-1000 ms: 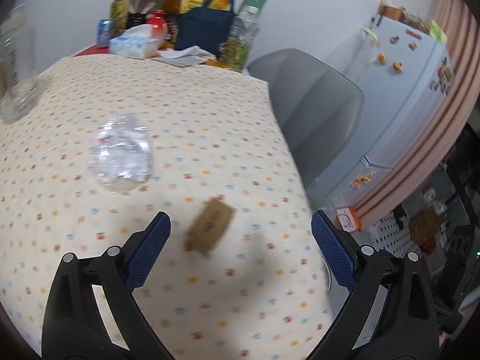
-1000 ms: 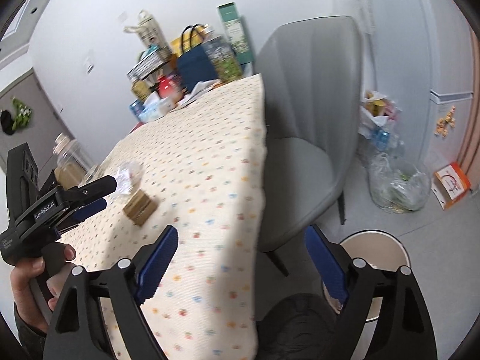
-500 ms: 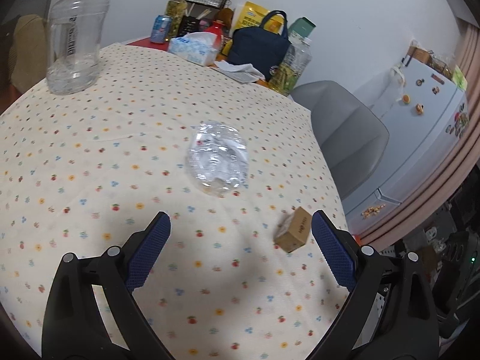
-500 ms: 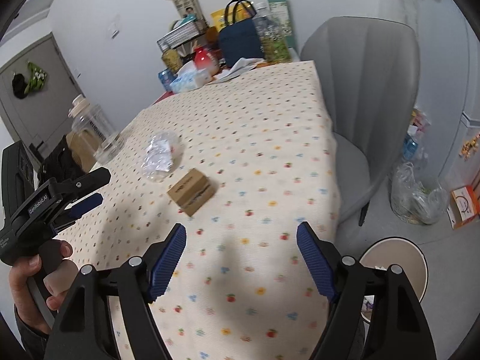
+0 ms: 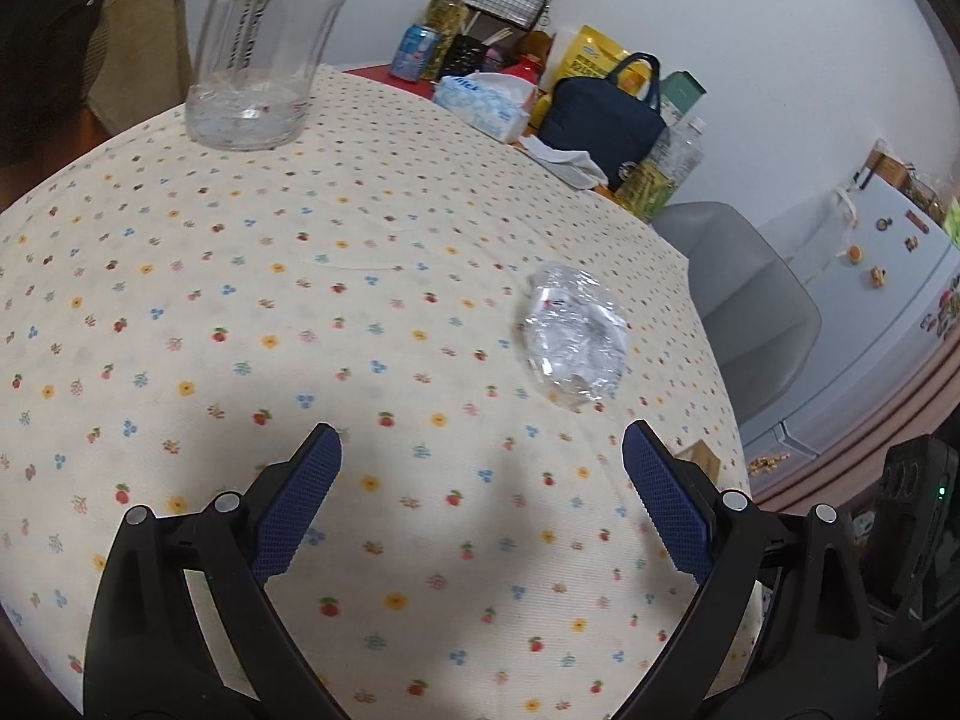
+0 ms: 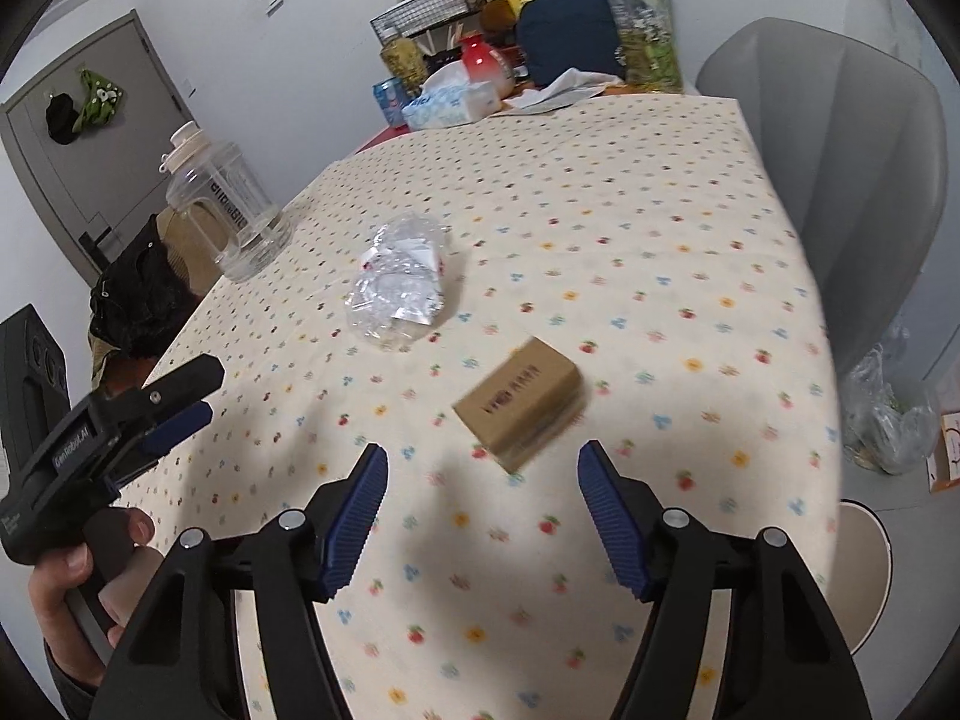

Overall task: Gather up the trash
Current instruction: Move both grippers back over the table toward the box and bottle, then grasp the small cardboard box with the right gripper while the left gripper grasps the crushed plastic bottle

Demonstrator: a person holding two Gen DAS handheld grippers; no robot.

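Floral tablecloth [image 6: 600, 228], bearing 2 trash items: cardboard box [image 6: 519, 399] near the right edge, just ahead of right gripper [image 6: 483, 519], jaws closing, nothing yet between them; crumpled clear wrapper [image 5: 573, 339] ahead-right of left gripper [image 5: 482, 507], jaws wide, empty. Clear jug [image 5: 264, 48] at far left edge.

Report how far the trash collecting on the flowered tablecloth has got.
Nothing looks collected yet. The crumpled clear plastic wrapper and small brown cardboard box both lie on the cloth. The right claw is closing just short of the box, nothing between its pads; the left claw is open, empty. Both pickups remain.
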